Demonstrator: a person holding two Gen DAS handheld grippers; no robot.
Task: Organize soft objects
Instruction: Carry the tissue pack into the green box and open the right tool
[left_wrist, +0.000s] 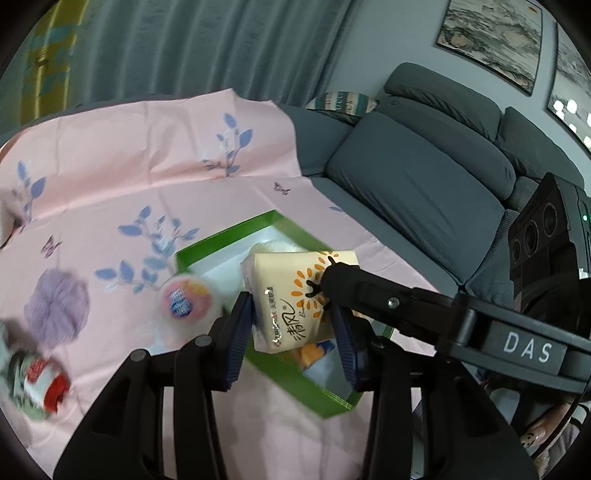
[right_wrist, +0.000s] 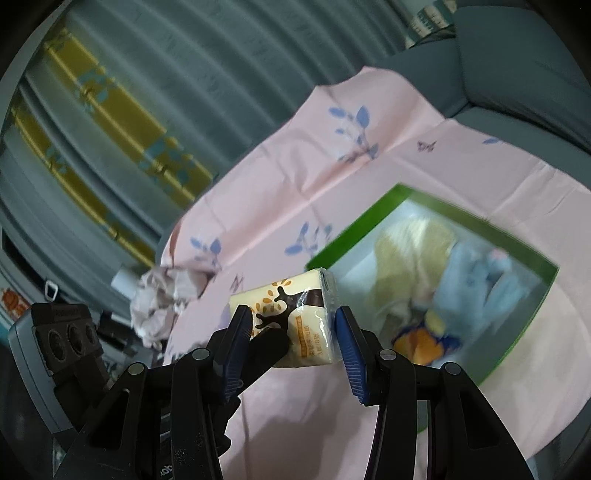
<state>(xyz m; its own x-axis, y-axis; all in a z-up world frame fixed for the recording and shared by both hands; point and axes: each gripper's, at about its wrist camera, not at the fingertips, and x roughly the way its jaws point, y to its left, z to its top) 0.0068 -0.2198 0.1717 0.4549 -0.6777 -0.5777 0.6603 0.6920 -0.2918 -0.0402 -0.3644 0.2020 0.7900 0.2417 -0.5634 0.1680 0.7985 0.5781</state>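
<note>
- Pink cloth (left_wrist: 155, 173), smooth with blue leaf prints, covers the worktop beside a grey ribbed sofa (left_wrist: 417, 184).
- Left claw (left_wrist: 295, 332) pinches a cream plastic-wrapped tissue pack (left_wrist: 295, 295) above the green box (left_wrist: 221, 245).
- Right claw (right_wrist: 291, 332) is spread around the same pack, not visibly pressing.
- Plush toys (right_wrist: 443, 269) fill the box.
- A purple mesh puff (left_wrist: 59, 306) lies left.

Tissue pack (left_wrist: 295, 295): cream wrapper, orange-and-brown print, tilted, raised above the green box (left_wrist: 236, 230). Box: open, white-lined, on pink cloth, holding a cream plush (right_wrist: 410, 258), blue plush (right_wrist: 476, 284) and orange item (right_wrist: 417, 341). Purple puff (left_wrist: 59, 306) lies beside it.
</note>
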